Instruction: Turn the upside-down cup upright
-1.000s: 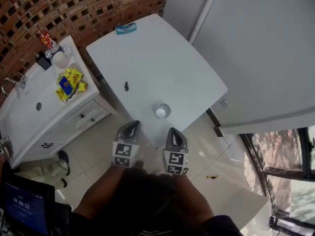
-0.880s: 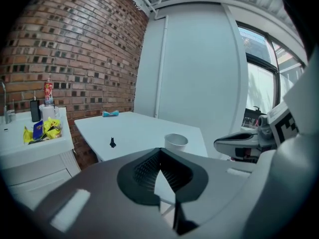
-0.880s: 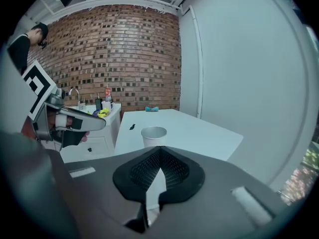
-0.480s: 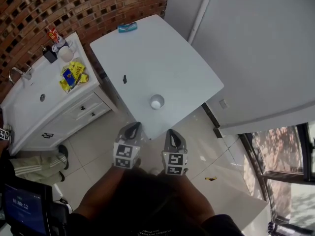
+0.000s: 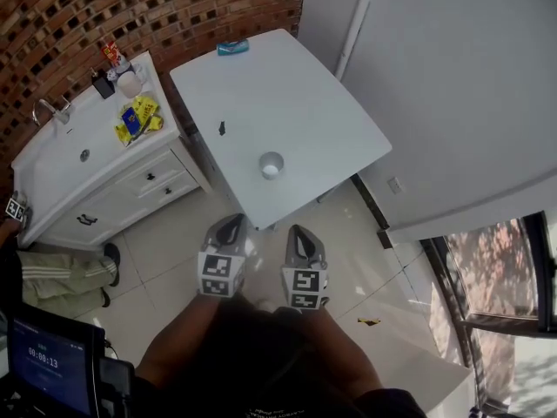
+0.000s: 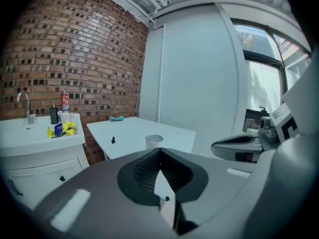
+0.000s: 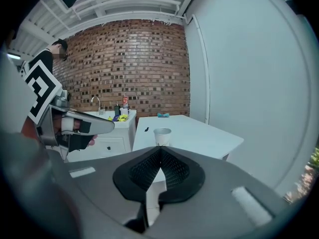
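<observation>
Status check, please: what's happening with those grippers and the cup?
Left gripper and right gripper shut, empty, short of the white table. Small white cup stands upright there. Nothing in the way.

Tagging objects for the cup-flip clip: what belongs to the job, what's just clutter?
Job: cup; table; left claw and right claw, both shut and empty.

Lying about: blue item at the table's far end; small dark item on the table; yellow packets, bottle and mug by the sink; tablet.
</observation>
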Available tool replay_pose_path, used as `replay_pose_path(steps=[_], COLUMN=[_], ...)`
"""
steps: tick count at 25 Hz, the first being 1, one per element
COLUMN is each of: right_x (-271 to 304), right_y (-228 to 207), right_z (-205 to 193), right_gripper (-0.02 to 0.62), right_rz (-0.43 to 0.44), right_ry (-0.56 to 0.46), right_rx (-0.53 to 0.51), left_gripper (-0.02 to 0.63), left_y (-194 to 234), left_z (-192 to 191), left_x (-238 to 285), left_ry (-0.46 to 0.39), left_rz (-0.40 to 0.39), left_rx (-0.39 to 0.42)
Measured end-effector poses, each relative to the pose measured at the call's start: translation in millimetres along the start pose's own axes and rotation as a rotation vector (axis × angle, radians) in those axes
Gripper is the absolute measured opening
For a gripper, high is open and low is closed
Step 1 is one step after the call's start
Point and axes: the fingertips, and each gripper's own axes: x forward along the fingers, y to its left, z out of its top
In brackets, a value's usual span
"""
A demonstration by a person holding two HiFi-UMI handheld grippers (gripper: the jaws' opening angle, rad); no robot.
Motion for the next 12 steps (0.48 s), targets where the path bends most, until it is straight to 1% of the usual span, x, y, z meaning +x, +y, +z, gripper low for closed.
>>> replay_pose_path(steps=[4,9,12], right_x=[-4,-25,-27], right_y=[4,1,5], right_z=[-4,-7,-3], right_gripper=[0.011,0.011,0.012], right_rz=[0.012,0.021,0.023], right_ry=[0.001,-0.010,-0.015], right_rx=[-0.002,0.007,0.009], left_gripper=[0.002,0.002,0.002], left_y=[-4,-21,-18], left_z=[-8,-5,-5], left_x=[-8,-30,-37], left_ry=[0.009,0.002,0.007], left_rz=[0.009,0.022,0.027], left_rx=[0.013,0.028,0.030])
